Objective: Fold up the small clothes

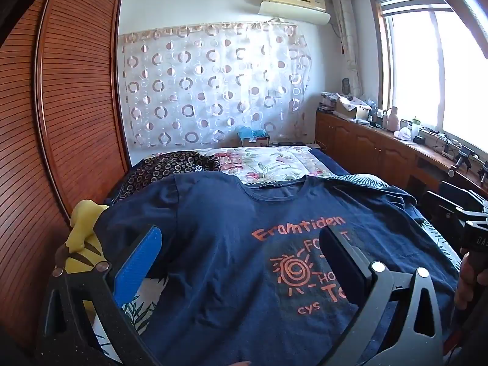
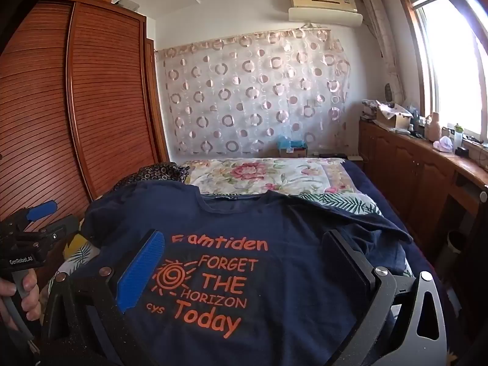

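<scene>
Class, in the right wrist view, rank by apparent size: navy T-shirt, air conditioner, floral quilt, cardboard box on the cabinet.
1. navy T-shirt, though nearness inflates it
2. floral quilt
3. air conditioner
4. cardboard box

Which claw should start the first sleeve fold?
Left, probably. The left claw hovers open nearer the flat left sleeve of the navy T-shirt; the right claw faces the rumpled one.

Louvred wardrobe (image 1: 76,91); floral quilt (image 2: 262,177) — air conditioner (image 1: 294,3)
</scene>
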{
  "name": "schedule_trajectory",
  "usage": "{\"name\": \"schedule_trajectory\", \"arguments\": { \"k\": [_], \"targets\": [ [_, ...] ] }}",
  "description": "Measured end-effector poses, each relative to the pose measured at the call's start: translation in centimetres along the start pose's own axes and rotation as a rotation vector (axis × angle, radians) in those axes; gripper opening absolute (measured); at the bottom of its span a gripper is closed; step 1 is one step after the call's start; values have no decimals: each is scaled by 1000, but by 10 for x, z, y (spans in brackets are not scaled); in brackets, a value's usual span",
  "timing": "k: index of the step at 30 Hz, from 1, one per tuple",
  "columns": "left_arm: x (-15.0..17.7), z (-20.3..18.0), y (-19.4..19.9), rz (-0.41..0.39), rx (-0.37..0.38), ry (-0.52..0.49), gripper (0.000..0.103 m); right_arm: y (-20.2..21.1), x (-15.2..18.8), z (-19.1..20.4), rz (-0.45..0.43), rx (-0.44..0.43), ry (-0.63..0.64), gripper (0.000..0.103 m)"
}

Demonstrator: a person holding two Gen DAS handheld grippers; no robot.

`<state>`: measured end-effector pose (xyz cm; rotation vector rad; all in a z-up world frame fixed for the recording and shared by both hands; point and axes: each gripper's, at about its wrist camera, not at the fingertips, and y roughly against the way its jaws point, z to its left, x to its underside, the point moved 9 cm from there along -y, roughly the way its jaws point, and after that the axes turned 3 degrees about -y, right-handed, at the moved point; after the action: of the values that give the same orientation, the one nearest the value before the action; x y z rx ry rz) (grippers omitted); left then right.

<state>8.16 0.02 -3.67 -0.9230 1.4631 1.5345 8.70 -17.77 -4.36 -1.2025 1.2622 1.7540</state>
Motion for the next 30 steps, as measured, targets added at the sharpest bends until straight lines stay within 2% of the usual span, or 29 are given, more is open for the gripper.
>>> {"name": "schedule_trajectory", "arguments": {
  "k": [3, 4, 18, 30],
  "targets": [
    [0, 0, 3, -4, 1, -2, 103, -1, 0, -2, 1, 6, -2, 103],
    [1, -1, 0, 26, -7, -12, 103, -1, 0, -2, 2, 8, -4, 103],
    [-8, 6, 10, 6, -13, -4, 103, 1, -4, 2, -10, 0, 3, 103],
    [-4, 6, 5, 5, -27, 0, 103, 4, -1, 2, -11, 1, 5, 103]
  ]
}}
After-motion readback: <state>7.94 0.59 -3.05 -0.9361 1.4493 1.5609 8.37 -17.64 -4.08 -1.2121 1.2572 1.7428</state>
